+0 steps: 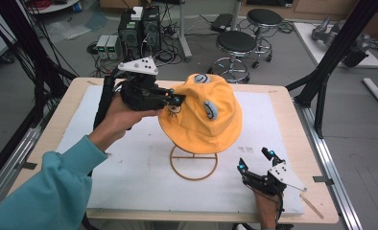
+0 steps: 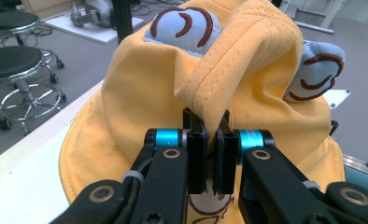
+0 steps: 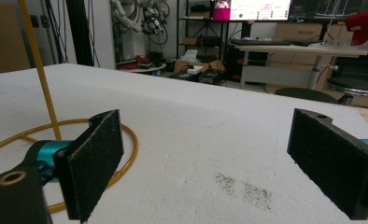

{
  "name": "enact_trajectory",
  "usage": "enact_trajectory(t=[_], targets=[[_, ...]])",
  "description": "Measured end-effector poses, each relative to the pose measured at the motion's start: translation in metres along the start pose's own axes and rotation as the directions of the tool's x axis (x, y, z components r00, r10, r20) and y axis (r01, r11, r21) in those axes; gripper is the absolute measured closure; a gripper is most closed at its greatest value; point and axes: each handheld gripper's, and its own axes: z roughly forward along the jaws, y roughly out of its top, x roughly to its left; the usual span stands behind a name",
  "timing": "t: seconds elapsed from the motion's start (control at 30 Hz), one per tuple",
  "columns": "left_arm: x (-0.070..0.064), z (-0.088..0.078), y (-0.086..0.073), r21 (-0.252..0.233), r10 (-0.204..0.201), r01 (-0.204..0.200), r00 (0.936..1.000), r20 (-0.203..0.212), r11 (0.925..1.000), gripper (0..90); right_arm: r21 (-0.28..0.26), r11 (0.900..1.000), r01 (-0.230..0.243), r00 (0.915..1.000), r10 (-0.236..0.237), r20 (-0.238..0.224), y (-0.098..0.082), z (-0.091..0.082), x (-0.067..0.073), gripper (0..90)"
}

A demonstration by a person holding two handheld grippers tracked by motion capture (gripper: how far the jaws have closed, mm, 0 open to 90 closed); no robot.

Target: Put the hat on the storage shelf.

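- The left gripper (image 1: 173, 101) pinched the yellow hat's (image 1: 201, 112) left brim, seemingly to lift it off the wire stand (image 1: 194, 163) mid-table.
- The right gripper (image 1: 255, 160) rested near-right, jaws wide and empty, probably waiting.

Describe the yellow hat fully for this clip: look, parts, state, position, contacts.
The yellow hat is a soft cloth bucket hat with stitched seams and pale blue padded patches bearing brown swirls. It sits on a thin gold wire stand over the white mat, tilted. The left gripper is shut on a fold of its brim, lifting that edge upward into a crease against the crown.
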Motion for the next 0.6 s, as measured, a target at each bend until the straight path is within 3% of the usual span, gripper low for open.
enact_trajectory(t=[0.07,0.23,0.37,0.47,0.6], targets=[[0.000,0.001,0.000,-0.003,0.003,-0.003,0.9999,0.014,1.0000,84.0,0.000,1.000,0.000,1.0000,0.000,0.000,0.000,0.000,0.000,9.5],[0.001,0.001,-0.001,-0.009,-0.002,0.002,0.9991,0.043,1.0000,63.3,0.001,1.000,0.001,1.0000,-0.001,0.001,0.000,0.000,0.000,9.4],[0.002,0.000,-0.004,-0.016,0.000,0.000,0.9995,0.032,0.9999,42.1,-0.002,1.000,0.008,1.0000,-0.008,0.003,0.000,0.000,0.000,9.5],[0.003,0.000,-0.009,-0.012,0.029,-0.030,0.9993,-0.025,0.9995,20.5,-0.002,1.000,0.009,1.0000,-0.009,0.003,0.000,0.000,0.000,9.5],[0.007,-0.006,-0.018,-0.037,0.057,-0.058,0.9979,-0.032,0.9976,12.6,0.000,1.000,0.005,1.0000,-0.005,0.001,0.000,0.000,0.000,9.5]])
